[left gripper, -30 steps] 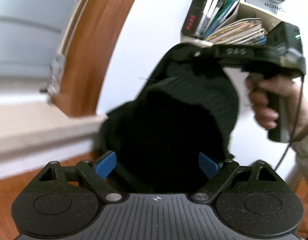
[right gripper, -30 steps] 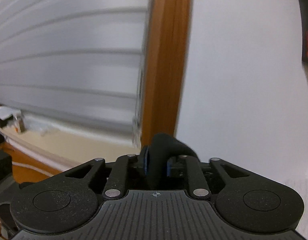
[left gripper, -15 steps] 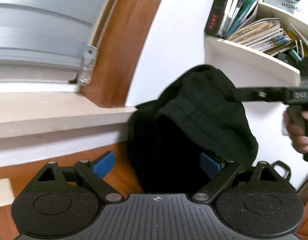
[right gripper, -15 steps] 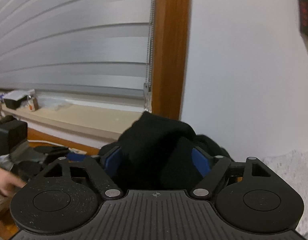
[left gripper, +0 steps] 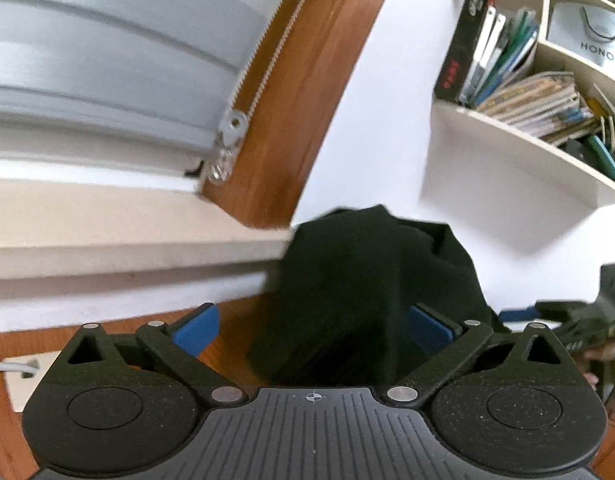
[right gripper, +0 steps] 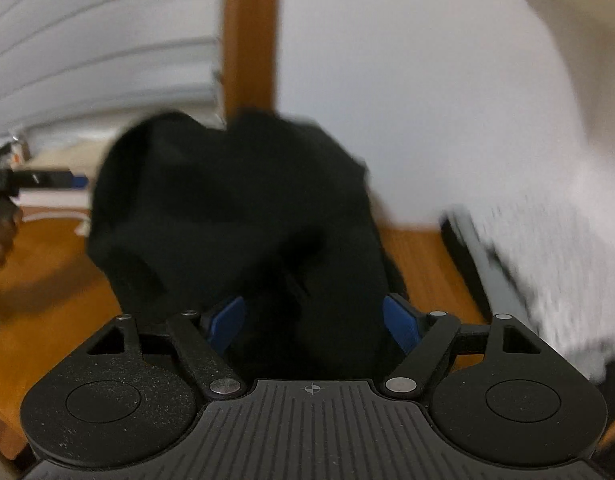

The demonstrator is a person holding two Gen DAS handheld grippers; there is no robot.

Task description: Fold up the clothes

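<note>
Black garment (left gripper: 359,300) bunched between left gripper (left gripper: 313,328) fingers

A home room: window blinds (left gripper: 107,60); bookshelf (left gripper: 527,136); wooden floor (right gripper: 47,300).

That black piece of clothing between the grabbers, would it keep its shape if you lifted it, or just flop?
Probably flop: the black garment slumps in soft rounded folds, so it would likely sag from wherever it is pinched. It looks thick and knit-like, so perhaps a bit heavy for clothing. It seems unlikely to slide on the wooden surface, and nothing about it looks breakable.
</note>
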